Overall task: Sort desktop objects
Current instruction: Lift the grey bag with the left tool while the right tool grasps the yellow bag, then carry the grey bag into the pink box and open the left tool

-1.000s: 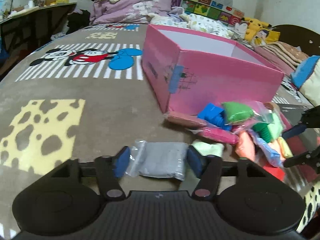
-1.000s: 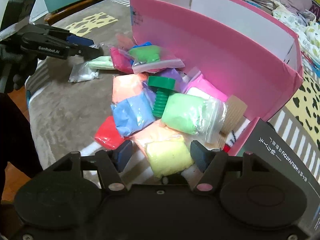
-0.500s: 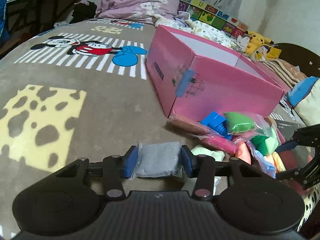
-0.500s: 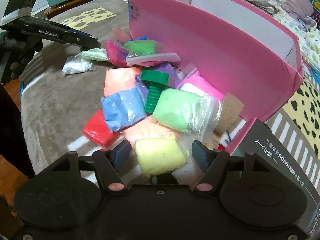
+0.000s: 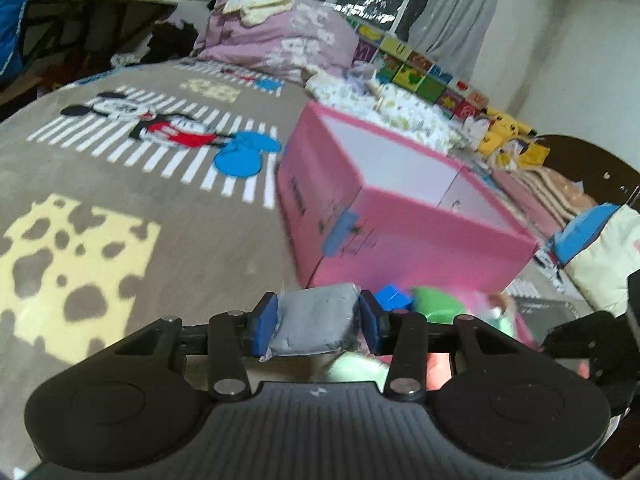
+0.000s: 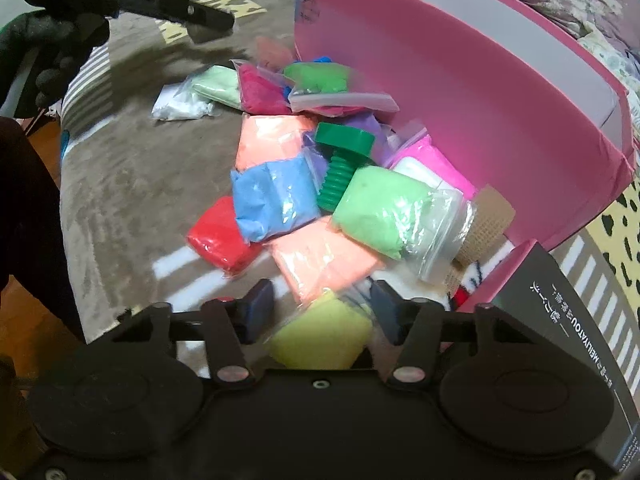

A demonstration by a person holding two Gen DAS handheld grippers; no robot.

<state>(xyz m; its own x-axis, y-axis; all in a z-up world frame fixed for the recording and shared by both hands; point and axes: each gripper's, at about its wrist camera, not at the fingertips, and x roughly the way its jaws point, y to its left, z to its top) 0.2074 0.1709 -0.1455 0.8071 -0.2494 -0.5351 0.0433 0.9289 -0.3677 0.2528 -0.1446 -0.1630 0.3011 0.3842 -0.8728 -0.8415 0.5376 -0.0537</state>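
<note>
A: Since the left gripper (image 5: 317,322) is clamped on the grey bag (image 5: 316,322) beside the pink box (image 5: 400,216), what's next?

B: Carry it over the rim. The right gripper (image 6: 320,312), jaws just narrowing, straddles the yellow bag (image 6: 320,340); whether its pads press, I can't tell.

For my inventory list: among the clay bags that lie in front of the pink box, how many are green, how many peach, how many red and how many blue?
Green bags: 3
Peach bags: 2
Red bag: 1
Blue bag: 1
Total: 7
</note>
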